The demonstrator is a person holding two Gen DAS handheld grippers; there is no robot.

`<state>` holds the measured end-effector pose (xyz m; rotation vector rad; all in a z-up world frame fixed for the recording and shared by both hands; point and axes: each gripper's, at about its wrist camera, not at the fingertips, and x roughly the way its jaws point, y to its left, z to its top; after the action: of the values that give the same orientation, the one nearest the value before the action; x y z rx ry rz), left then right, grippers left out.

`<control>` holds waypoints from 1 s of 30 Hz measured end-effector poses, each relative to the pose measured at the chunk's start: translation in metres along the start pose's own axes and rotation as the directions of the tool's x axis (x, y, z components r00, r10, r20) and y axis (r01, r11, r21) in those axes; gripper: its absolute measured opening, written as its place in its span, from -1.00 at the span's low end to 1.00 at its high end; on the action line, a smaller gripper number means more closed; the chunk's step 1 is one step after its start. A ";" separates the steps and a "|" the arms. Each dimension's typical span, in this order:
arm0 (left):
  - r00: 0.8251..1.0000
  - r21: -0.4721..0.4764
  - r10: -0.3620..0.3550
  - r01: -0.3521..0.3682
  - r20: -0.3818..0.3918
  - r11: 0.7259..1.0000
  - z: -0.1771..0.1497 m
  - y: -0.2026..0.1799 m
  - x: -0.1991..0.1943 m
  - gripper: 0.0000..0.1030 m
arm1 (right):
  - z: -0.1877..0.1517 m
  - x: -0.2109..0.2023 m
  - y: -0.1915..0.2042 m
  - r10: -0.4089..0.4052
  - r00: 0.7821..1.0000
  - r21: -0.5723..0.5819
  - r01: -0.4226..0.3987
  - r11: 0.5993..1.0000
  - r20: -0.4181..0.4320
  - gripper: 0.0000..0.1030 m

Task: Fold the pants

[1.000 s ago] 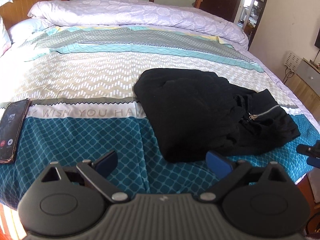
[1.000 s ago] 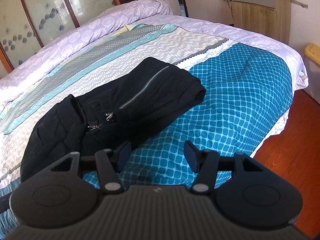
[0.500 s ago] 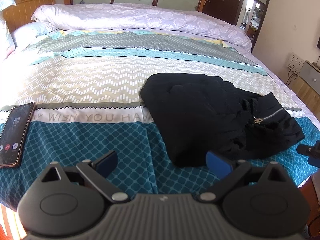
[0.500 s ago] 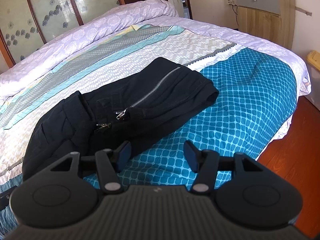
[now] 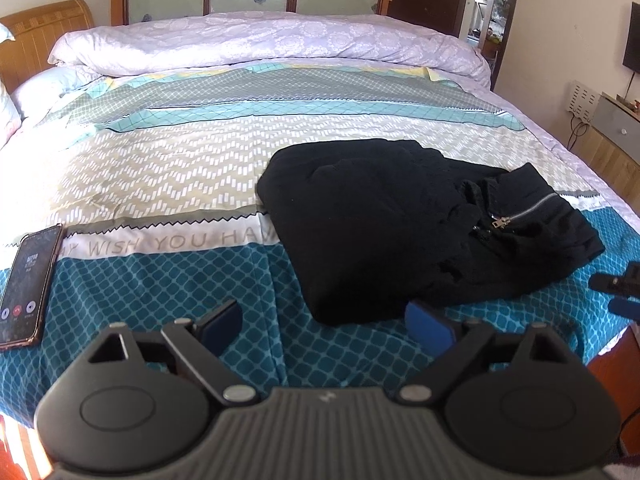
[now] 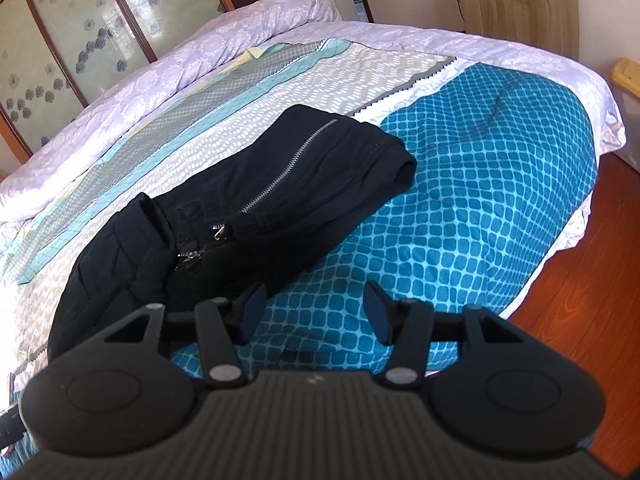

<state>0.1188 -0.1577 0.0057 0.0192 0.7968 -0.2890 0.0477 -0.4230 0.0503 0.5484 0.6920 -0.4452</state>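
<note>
Black pants [image 5: 384,224] lie folded in a thick bundle on the patterned bed cover, with a silver zipper [image 5: 524,210] on the right end. In the right wrist view the pants [image 6: 248,200] lie ahead and to the left. My left gripper [image 5: 326,322] is open and empty, above the bed's near edge just in front of the bundle. My right gripper [image 6: 314,310] is open and empty, over the teal part of the cover beside the pants' near edge. Its tips also show at the right edge of the left wrist view [image 5: 620,284].
A phone [image 5: 28,284] with a lit screen lies on the bed at the far left. A rolled lilac duvet [image 5: 260,44] lies across the far side. A wooden cabinet [image 6: 516,4] and a yellow-lidded bin [image 6: 626,92] stand beyond the bed; wood floor [image 6: 580,292] lies to the right.
Both grippers have drawn back and risen a little from the pants, staying open. The pants have not moved.
</note>
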 end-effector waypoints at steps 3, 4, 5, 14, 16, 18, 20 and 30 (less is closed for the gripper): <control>1.000 0.004 0.005 -0.005 0.001 1.000 0.006 0.001 -0.001 0.78 | 0.012 -0.005 -0.012 -0.001 0.999 0.029 -0.001 1.000 0.051 0.05; 1.000 0.001 0.008 -0.008 0.004 1.000 0.010 0.002 -0.002 0.78 | 0.017 -0.007 -0.017 -0.005 0.997 0.045 0.002 0.999 0.072 0.05; 1.000 0.001 0.012 -0.012 0.009 1.000 0.013 0.003 -0.003 0.78 | 0.022 -0.009 -0.023 -0.009 0.996 0.062 0.003 0.998 0.088 0.06; 0.999 -0.001 0.047 -0.047 -0.024 0.999 0.033 -0.003 0.006 0.78 | 0.041 -0.002 -0.060 0.031 0.996 0.154 -0.043 0.987 0.081 0.07; 0.999 0.012 0.037 -0.037 -0.038 0.999 0.034 -0.011 0.007 0.78 | 0.042 0.001 -0.062 0.055 0.997 0.151 -0.064 0.986 0.062 0.07; 0.998 0.026 0.028 -0.026 -0.048 0.999 0.035 -0.020 0.009 0.79 | 0.045 0.003 -0.062 0.078 0.996 0.133 -0.082 0.988 0.041 0.07; 0.998 0.039 0.023 -0.021 -0.056 0.999 0.038 -0.029 0.009 0.79 | 0.048 0.005 -0.061 0.099 0.995 0.095 -0.100 0.990 0.024 0.07; 0.993 0.127 0.080 -0.069 -0.085 0.990 0.034 -0.068 0.014 0.79 | 0.045 0.009 -0.087 0.143 0.990 0.126 -0.144 0.982 0.010 0.08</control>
<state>0.1341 -0.2312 0.0262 0.1794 0.8651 -0.2676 0.0273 -0.5196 0.0449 0.7127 0.6211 -0.3556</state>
